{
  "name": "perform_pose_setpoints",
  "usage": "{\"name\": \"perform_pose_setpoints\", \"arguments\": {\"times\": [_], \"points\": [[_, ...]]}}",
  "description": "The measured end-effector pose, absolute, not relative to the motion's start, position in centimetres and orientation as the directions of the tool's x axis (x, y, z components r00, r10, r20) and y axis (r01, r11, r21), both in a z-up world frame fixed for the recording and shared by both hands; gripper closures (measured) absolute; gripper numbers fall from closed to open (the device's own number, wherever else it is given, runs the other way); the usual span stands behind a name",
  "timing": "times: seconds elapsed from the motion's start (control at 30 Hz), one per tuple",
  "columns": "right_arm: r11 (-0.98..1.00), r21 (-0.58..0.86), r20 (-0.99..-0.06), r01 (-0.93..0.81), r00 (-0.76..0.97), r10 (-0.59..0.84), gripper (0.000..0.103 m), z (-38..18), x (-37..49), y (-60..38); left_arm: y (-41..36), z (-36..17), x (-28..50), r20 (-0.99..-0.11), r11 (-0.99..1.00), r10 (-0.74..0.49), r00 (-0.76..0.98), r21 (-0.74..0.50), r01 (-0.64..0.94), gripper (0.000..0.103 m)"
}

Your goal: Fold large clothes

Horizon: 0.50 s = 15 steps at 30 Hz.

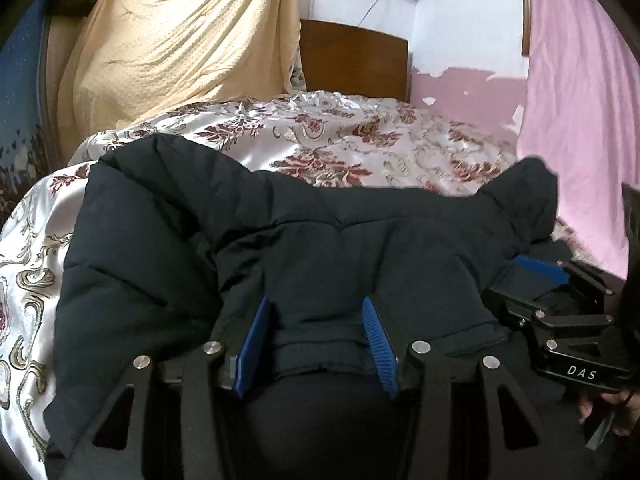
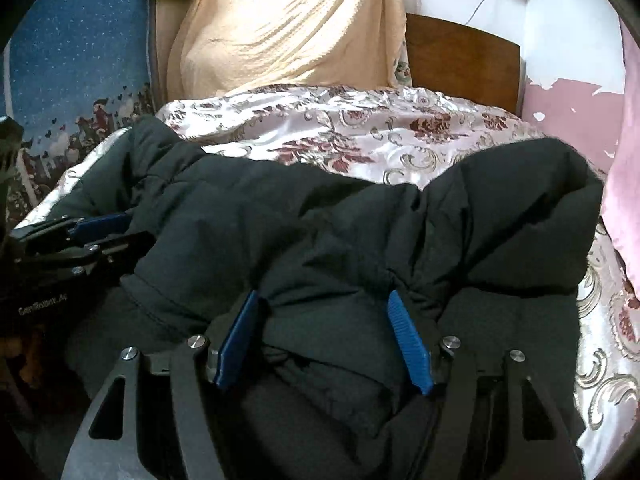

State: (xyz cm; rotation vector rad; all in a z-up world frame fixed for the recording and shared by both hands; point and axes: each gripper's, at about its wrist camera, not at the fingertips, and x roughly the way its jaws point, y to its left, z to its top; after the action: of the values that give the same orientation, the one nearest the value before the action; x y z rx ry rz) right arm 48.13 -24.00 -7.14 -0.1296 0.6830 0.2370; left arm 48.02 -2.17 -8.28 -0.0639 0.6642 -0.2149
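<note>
A large black puffer jacket (image 1: 280, 240) lies across the near part of a bed with a floral satin cover (image 1: 360, 140). My left gripper (image 1: 318, 304) is open, its blue pads on either side of the jacket's ribbed hem, which lies between them. My right gripper (image 2: 324, 300) is open too, with a bunched fold of the jacket (image 2: 360, 240) between its pads. Each gripper shows in the other's view: the right one at the right edge (image 1: 560, 304), the left one at the left edge (image 2: 88, 232).
A wooden headboard (image 1: 356, 60) stands at the far end of the bed. A yellow cloth (image 1: 180, 40) hangs at the left, a pink cloth (image 1: 580, 100) at the right. A blue patterned curtain (image 2: 80, 60) hangs at far left.
</note>
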Motion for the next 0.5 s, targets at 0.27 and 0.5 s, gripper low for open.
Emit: {"name": "perform_pose_setpoints", "arguments": {"times": [0.27,0.5], "points": [[0.966,0.038,-0.685,-0.256,0.697,0.212,0.012,-4.0,43.8,-25.3,-0.5,-6.2,44.4,-0.656,0.975,-0.208,0.725,-0.198,0.1,0.004],[0.971,0.076,-0.698,-0.228,0.683,0.214,0.005,-3.4,39.6,-26.2,-0.6,-4.6,40.1,-0.686,0.985,-0.169,0.708,-0.147,0.093,0.001]]}}
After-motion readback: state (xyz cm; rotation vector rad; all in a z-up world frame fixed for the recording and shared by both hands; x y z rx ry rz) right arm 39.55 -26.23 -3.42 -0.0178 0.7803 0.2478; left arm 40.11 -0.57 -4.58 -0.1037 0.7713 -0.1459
